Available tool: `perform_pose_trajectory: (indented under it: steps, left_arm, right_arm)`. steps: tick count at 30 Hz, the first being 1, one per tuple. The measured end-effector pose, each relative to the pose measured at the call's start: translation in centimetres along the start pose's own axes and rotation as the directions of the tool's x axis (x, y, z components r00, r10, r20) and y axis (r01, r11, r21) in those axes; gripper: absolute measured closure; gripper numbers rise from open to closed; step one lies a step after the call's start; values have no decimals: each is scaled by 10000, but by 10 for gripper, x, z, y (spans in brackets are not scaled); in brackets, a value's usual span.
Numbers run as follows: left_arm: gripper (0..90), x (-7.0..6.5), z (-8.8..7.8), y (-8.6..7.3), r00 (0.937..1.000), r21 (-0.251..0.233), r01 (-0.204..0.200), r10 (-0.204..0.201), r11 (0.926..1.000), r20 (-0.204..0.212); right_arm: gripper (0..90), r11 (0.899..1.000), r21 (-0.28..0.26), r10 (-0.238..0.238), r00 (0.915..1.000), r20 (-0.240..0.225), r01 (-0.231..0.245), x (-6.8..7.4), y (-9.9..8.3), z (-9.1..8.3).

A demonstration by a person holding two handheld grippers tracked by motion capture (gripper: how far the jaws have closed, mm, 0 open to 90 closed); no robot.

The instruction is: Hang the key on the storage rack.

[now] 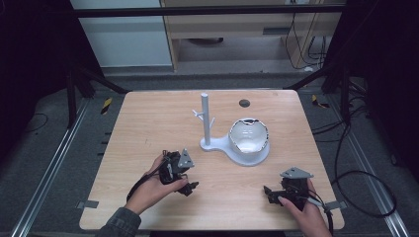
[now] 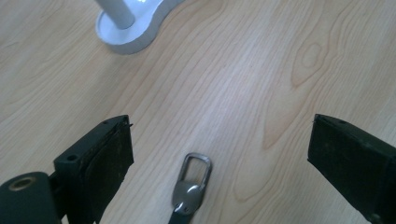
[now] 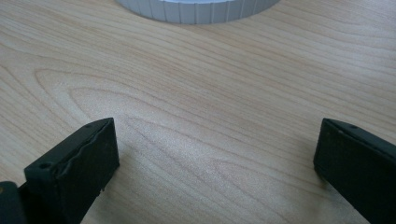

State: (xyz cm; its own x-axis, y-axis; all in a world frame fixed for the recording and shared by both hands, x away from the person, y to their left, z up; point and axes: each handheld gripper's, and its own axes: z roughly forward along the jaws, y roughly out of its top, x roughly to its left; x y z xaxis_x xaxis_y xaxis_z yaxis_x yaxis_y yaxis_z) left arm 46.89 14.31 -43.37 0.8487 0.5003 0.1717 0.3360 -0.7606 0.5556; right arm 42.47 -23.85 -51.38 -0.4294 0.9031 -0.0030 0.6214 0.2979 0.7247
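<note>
Left gripper (image 1: 190,186): black body, grey 3-cornered plate on top, black cable trailing from it. Its 2 jaws are black blocks; the left one carries a worn dark pad and 1 small screw hole, with a brass-ringed round boss beside it. Right gripper (image 1: 268,192): same black build, grey 3-cornered plate, black cable. Its 2 jaws are black, with 1 screw hole each. A grey patterned sleeve (image 1: 119,223) covers the left forearm.

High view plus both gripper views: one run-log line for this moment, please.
left gripper: open, over metal clasp | right gripper: open, holding nothing | white stand: mid-table, untouched
</note>
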Motion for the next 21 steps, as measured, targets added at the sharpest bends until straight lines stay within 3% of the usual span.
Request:
perform_pose_trajectory:
  steps: [2,5,10,15,17,21]
  left_arm:
    - [34,3,-1,2,10000,342,63,-62,9994,-31]
    - [37,7,-1,6,9991,1105,-376,394,9932,-143]
    - [41,13,-5,17,9997,1463,-260,256,9889,48]
    - [76,7,-3,29,9950,2041,-991,943,9739,333]
    - [77,7,-3,31,9947,2233,-1002,926,9696,442]
    - [91,14,0,30,9948,3122,-958,802,9452,625]
  right_arm:
    - [4,10000,1,-22,10000,-14,22,0,0,0]
    - [4,10000,7,-54,9999,-93,54,-1,-1,0]
    - [4,10000,10,-65,9999,-111,65,-1,-1,0]
    - [4,10000,9,-51,10000,-55,51,-1,1,0]
    - [4,10000,30,-4,9999,-107,4,-1,1,0]
    - [7,9999,4,-111,9999,-86,111,-2,0,0]
